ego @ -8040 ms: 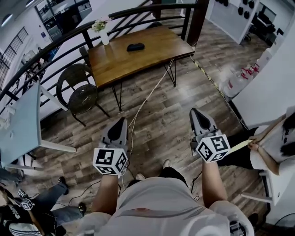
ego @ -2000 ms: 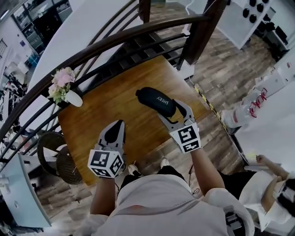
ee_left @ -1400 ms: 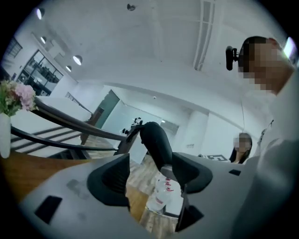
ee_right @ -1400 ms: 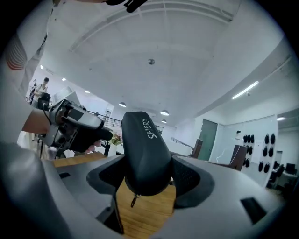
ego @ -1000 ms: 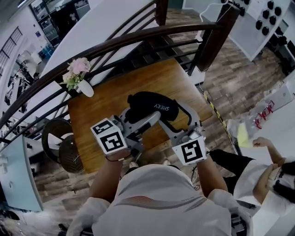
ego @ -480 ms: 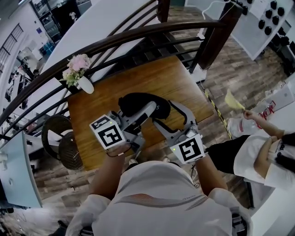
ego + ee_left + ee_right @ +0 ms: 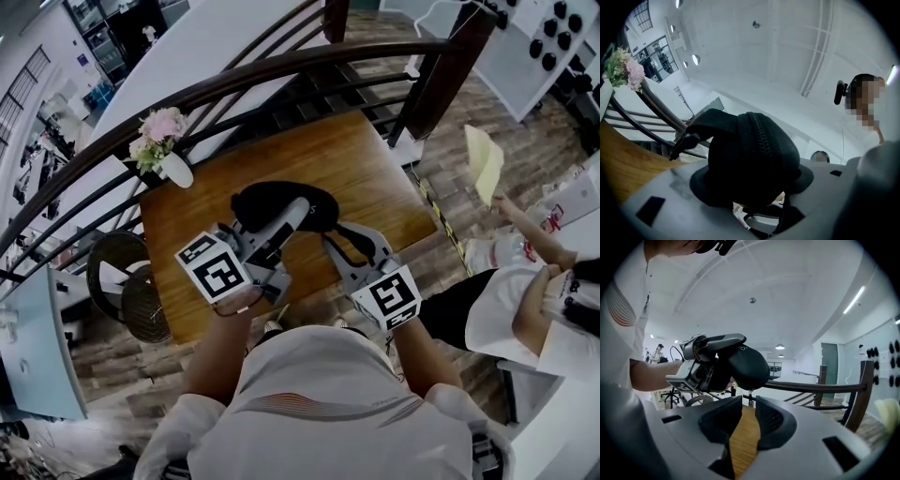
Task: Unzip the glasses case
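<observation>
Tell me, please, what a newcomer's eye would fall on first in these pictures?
The left gripper, whose jaws have just been closing, clamps a black glasses case above the wooden table. Beside it, the right gripper has just been closing its jaws toward the case's dangling zipper pull, not visibly pinched. Pink flowers in a white vase stand at the table's far left corner.

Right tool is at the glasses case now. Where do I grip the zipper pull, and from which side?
I'd grip the small zipper pull dangling under the glasses case, coming up from below. It hangs free, clear of the table, right at the right tool's tips. The jaws have just been closing, with nothing visibly pinched yet.
</observation>
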`<state>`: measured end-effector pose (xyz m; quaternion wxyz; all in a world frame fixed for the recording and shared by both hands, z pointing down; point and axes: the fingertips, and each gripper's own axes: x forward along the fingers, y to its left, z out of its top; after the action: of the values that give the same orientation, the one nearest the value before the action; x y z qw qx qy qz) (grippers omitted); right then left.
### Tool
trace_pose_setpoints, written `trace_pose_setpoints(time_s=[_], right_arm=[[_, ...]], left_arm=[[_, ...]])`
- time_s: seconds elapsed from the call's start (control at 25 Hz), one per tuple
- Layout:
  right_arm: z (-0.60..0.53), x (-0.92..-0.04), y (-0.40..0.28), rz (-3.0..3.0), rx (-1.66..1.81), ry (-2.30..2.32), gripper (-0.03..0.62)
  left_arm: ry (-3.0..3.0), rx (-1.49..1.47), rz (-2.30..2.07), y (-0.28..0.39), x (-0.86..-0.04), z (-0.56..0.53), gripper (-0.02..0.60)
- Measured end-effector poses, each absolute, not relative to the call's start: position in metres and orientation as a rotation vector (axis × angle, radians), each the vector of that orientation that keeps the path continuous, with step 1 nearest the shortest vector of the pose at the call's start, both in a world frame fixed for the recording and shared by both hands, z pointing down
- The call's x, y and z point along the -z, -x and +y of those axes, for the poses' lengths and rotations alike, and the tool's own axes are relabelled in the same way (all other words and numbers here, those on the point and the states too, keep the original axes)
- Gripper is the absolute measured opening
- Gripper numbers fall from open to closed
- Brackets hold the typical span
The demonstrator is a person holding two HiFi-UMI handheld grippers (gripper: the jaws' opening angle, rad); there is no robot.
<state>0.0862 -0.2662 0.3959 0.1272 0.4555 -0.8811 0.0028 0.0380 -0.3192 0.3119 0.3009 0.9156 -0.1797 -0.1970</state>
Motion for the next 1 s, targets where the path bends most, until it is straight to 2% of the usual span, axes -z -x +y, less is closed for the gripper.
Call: trace_pose_setpoints(time_s=[0.16,0.68,1.0], right_arm=[[-0.265,-0.397,-0.084,-2.567,-0.036,-1.346,0.052],[-0.267,-0.399,-0.090,-2.432,0.110,-1.349,0.049],[-0.269,-0.408,-0.094,-2.264,0.409,-1.217,0.051]], left_arm=[[-2.447,0.504,-0.482,-0.039,-0.314,-0.313,0.275],[-2.495,0.416,-0.504,-0.032,-0.322,-0.300,0.262],[-2.622,0.161,-0.385,-0.042,-0.338,-0.282,0.261]])
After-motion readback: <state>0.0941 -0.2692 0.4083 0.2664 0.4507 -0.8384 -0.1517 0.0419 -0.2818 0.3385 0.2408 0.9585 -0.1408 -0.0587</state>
